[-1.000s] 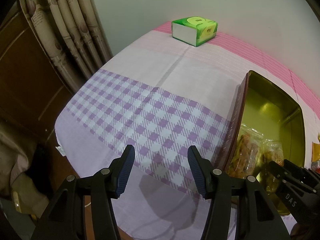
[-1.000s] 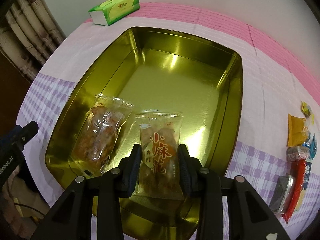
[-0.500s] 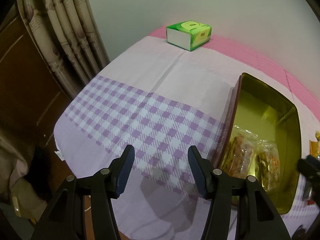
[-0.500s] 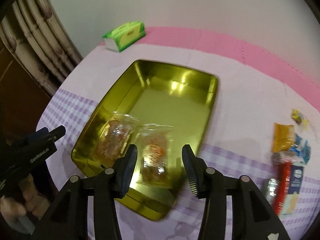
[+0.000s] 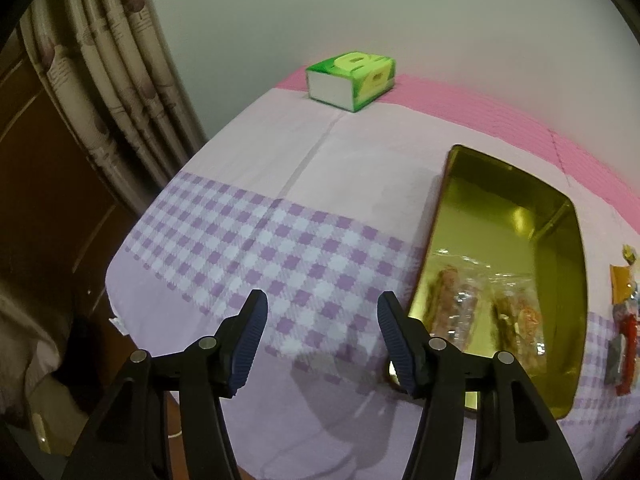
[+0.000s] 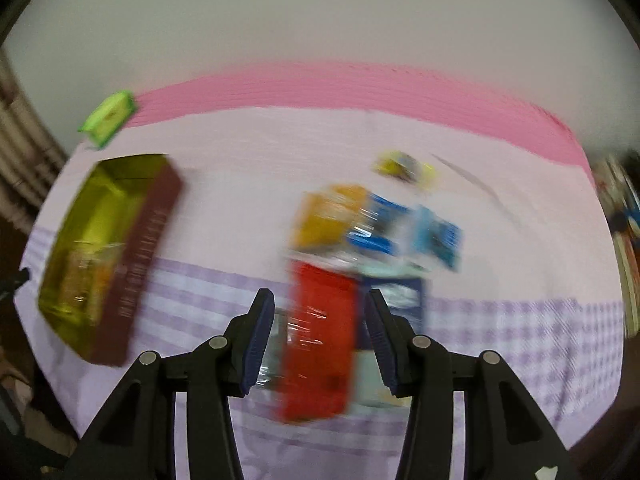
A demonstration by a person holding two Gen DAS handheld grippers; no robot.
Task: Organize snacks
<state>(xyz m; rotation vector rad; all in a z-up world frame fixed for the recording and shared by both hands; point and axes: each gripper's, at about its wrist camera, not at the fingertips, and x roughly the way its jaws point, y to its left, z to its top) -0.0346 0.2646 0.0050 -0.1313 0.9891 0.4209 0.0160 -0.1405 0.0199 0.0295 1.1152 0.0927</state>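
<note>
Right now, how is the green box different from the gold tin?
The green box is closed and wrapped in green print; the gold tin is open on top and shiny inside. The green box sits at the far edge by the wall; the gold tin lies nearer, with two snack packets inside. Both rest on the tablecloth.

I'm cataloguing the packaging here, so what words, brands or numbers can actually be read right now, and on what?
Nothing can be read for certain.
Green tissue box: a pale printed mark on top, too small to make out.
Gold tin: a row of characters along its dark red outer side, blurred.
Two clear snack bags in the tin: print not legible.
Red packet and blue packets: motion-blurred, unreadable.
</note>
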